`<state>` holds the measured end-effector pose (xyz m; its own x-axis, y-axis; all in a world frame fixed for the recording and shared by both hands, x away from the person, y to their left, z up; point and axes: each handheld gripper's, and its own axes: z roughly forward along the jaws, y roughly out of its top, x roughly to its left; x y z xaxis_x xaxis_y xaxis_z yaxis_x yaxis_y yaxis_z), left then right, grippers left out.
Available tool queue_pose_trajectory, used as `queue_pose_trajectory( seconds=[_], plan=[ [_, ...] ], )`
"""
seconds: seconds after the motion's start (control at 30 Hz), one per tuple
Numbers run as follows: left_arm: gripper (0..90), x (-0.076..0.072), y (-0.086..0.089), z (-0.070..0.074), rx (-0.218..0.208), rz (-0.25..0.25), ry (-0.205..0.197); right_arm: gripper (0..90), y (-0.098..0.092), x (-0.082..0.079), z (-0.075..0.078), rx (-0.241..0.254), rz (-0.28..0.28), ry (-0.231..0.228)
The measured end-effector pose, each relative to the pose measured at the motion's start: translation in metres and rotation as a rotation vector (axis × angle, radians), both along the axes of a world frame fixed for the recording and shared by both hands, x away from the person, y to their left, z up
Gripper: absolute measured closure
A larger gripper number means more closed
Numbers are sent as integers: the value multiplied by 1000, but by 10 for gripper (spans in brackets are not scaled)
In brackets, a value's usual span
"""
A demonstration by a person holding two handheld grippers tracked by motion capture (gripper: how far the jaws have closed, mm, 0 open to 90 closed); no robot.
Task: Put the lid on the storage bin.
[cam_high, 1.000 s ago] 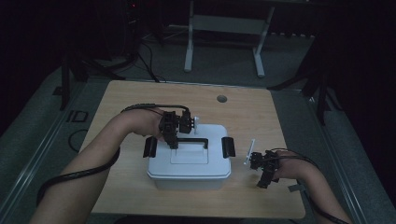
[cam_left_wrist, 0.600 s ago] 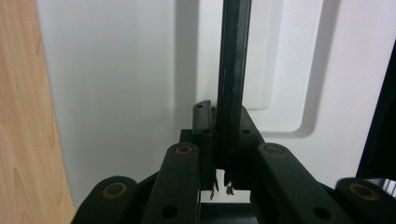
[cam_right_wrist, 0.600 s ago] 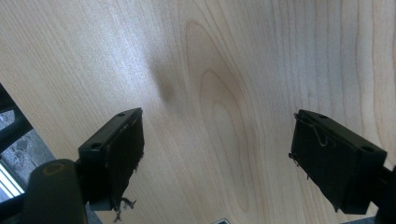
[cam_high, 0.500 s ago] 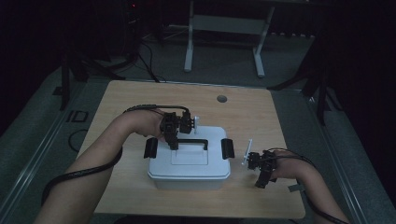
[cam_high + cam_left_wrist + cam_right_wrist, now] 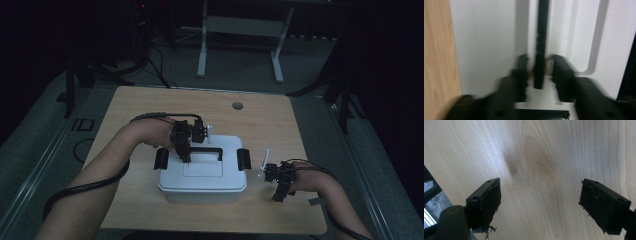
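A white lidded box [image 5: 202, 175] stands in the middle of the table, with a black carry handle [image 5: 206, 149] lying across its lid. My left gripper [image 5: 183, 151] points down at the handle's left end. In the left gripper view the handle [image 5: 541, 37] runs between the blurred jaws of my left gripper [image 5: 539, 66]. Those jaws have just been opening, and a thin gap shows on each side of the handle. My right gripper [image 5: 279, 192] rests right of the box, near the table's front edge. In its own view my right gripper [image 5: 540, 195] stands open over bare wood [image 5: 549, 150].
Black latches sit on the box's left end [image 5: 161, 158] and right end [image 5: 243, 159]. A round cable hole [image 5: 237, 106] is in the table's far side. Cables trail from both grippers. Dark floor and a table frame [image 5: 240, 30] lie beyond the table.
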<state>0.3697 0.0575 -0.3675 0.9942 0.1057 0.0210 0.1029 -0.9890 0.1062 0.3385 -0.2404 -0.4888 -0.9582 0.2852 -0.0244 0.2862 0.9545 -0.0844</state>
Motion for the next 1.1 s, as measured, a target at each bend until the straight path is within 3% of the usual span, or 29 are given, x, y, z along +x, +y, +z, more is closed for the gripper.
queue_pose_trajectory(
  seconds=[0.03,0.1,0.17,0.2,0.23,0.33,0.5,0.87,1.1],
  plan=[
    [454,1,2,1,-16,23,9,168,0,0,1,1,-1,-2],
    [391,3,6,2,-45,68,7,168,0,0,1,0,-2,-4],
    [270,3,9,2,-44,70,-1,168,-1,0,1,0,-2,-4],
    [270,2,12,0,-55,79,-7,168,-1,0,1,0,-4,-5],
    [154,2,14,-1,-55,90,-4,168,-1,0,2,0,-3,-5],
    [14,-1,20,-3,-49,88,-19,168,-1,0,2,4,-6,-7],
    [14,-3,34,-7,-84,115,-52,168,-1,0,1,6,-4,-10],
    [14,-11,74,-13,-158,179,-55,168,-4,1,1,8,-24,-29],
    [14,-18,98,-18,-162,210,-63,168,-5,2,3,9,-30,-32]
  ],
)
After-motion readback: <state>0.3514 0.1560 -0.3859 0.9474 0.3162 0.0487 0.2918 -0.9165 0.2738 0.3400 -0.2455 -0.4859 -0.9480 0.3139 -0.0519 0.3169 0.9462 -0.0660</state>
